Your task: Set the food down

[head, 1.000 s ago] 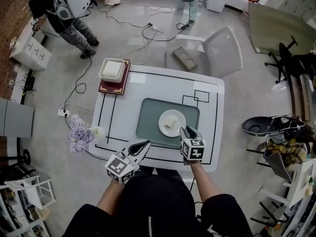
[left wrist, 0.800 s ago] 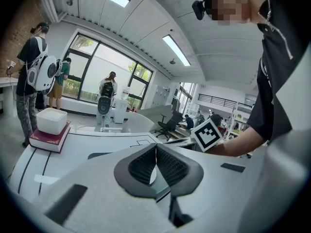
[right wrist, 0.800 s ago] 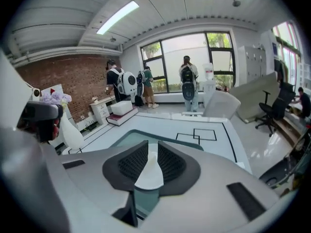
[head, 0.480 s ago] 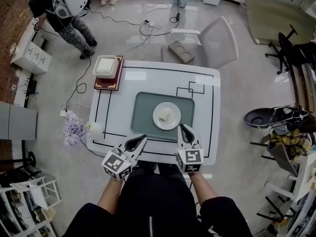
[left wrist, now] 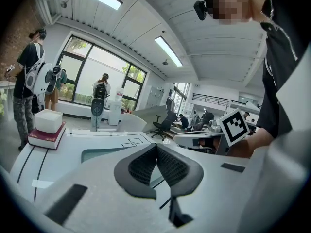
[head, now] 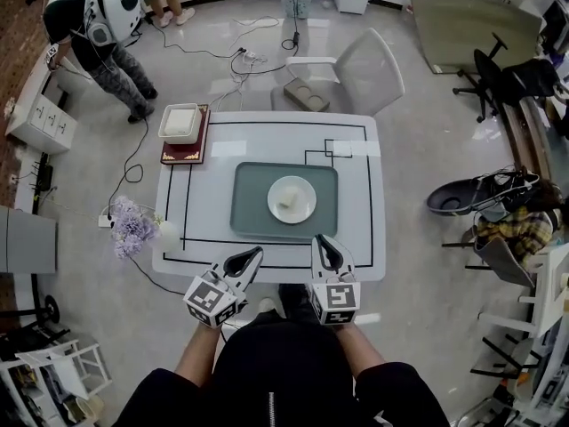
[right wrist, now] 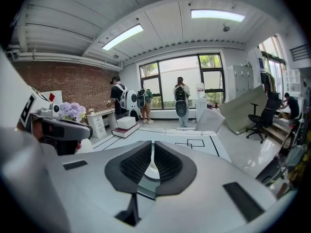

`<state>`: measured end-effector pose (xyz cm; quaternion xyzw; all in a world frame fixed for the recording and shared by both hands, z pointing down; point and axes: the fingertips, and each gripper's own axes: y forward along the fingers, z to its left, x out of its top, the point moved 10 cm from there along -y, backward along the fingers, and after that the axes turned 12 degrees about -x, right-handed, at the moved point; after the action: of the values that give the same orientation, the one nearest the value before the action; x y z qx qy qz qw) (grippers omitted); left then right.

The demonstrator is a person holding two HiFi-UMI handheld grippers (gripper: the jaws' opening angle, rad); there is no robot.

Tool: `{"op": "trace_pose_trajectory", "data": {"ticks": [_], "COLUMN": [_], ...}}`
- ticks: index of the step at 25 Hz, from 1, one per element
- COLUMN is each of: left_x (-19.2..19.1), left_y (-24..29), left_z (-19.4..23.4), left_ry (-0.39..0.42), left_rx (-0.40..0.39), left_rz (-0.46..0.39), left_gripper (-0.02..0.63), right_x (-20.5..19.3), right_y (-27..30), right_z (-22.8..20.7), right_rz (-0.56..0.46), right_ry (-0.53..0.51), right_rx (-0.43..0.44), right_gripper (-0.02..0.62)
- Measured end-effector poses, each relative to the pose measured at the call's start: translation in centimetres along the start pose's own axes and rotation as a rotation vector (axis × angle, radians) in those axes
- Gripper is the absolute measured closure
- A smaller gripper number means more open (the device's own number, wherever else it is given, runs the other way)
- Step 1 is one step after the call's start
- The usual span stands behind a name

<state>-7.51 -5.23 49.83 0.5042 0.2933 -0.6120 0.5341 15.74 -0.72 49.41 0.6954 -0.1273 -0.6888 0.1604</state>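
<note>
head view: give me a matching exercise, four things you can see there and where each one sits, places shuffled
Things
1. plate
2. white box
3. purple flowers
4. white chair

Places
A. on the red book at the far left corner of the table
B. on the grey-green mat in the table's middle
C. on the floor beyond the table's far edge
D. by the table's near left corner

Pairs: 1-B, 2-A, 3-D, 4-C
</note>
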Motion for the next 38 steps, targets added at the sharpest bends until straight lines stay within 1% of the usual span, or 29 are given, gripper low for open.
{"op": "trace_pose_trajectory", "data": {"ticks": [5,10,14,20,27,38], "left_x": [-0.9,-2.3,-2.9,-3.7,-4.4,-5.1], "left_y": [-2.5,-5.2,-6.9,-8.7,-9.6,-10.3], "left_z": [-2.4,-5.5,-7.5,-9.6,-11.4,-12.0], "left_ry": [0.023,0.03,0.036,0.052,0.057,0.061], "left_rx": [-0.013,-0.012,-0.012,-0.038,-0.061,-0.059], "left_rz": [-0.03,-0.059,-0.075,-0.083,-0.081,-0.072], "left_gripper": [0.598,0.598,0.598,0.598,0.598,0.598], "right_x": [-0.3,-1.0,-1.8,-2.8,-4.0,-4.7], "right_y": [-4.0,-8.3,-11.0,-14.6,-17.1,-18.0], "right_z": [2.7,5.2,6.8,8.6,9.4,9.9], "right_rz": [-0.055,-0.098,-0.118,-0.137,-0.117,-0.108], "right_ry": [-0.015,-0.035,-0.047,-0.041,-0.043,-0.058], "right_rx": [0.013,0.021,0.022,0.011,0.015,0.03], "right_gripper": [0.572,0.584,0.586,0.586,0.586,0.587]}}
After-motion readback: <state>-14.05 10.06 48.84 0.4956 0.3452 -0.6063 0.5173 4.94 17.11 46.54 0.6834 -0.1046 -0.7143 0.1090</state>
